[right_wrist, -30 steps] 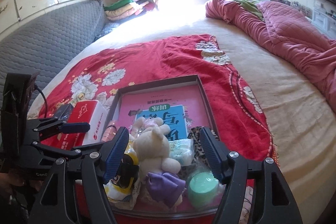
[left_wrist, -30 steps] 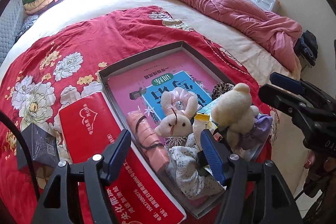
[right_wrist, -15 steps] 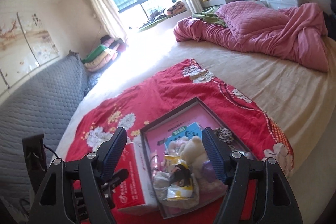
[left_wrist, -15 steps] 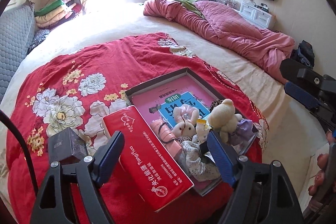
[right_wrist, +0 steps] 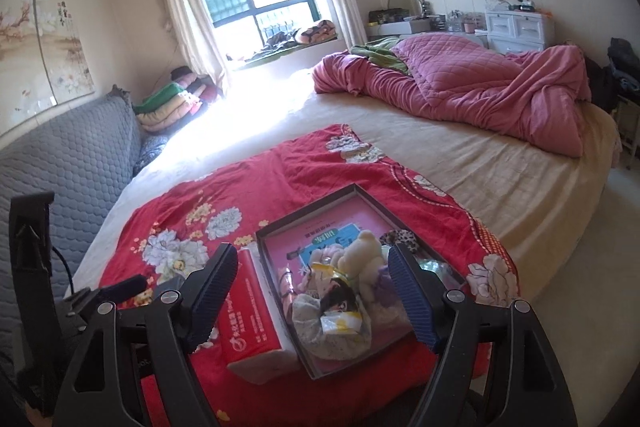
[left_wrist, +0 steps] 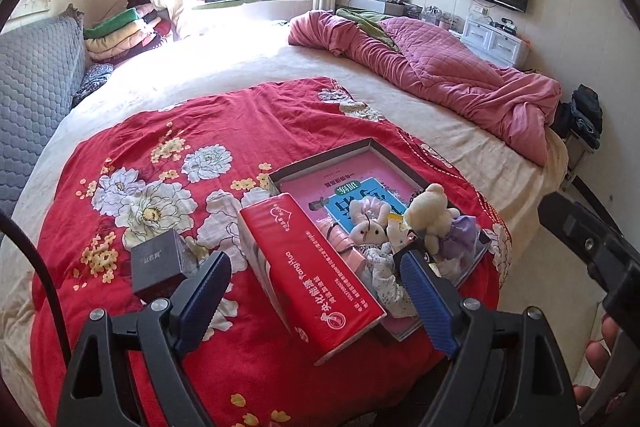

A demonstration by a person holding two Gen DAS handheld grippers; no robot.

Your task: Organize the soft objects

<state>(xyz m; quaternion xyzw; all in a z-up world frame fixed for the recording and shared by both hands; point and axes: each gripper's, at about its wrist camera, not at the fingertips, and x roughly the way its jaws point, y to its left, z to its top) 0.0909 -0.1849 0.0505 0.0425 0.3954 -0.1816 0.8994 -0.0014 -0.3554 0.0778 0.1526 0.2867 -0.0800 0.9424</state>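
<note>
Soft toys are lying heaped at the near end of a shallow dark tray (left_wrist: 352, 149) that is sitting on a red floral blanket (left_wrist: 248, 123) spread over the bed. A cream teddy bear (left_wrist: 430, 213) in a purple dress is sitting at the near right of the tray, with a small white rabbit (left_wrist: 370, 231) just to its left and a floral fabric piece (left_wrist: 386, 277) sprawling at the near edge. Under them a pink book (left_wrist: 360, 171) is covering the tray floor. A red tissue pack (left_wrist: 312, 275) is lying along the tray's left side, touching it, and a small dark box (left_wrist: 158, 261) is resting on the blanket further left.

The left gripper (left_wrist: 316, 301) is hovering near the tissue pack with its jaws spread wide, holding nothing. The right gripper (right_wrist: 310, 293) is hanging above the near end of the tray, jaws likewise wide apart and empty, framing the teddy bear (right_wrist: 364, 253) and the fabric piece (right_wrist: 332, 331). A pink quilt (right_wrist: 460, 95) is lying crumpled at the far right of the bed.
</note>
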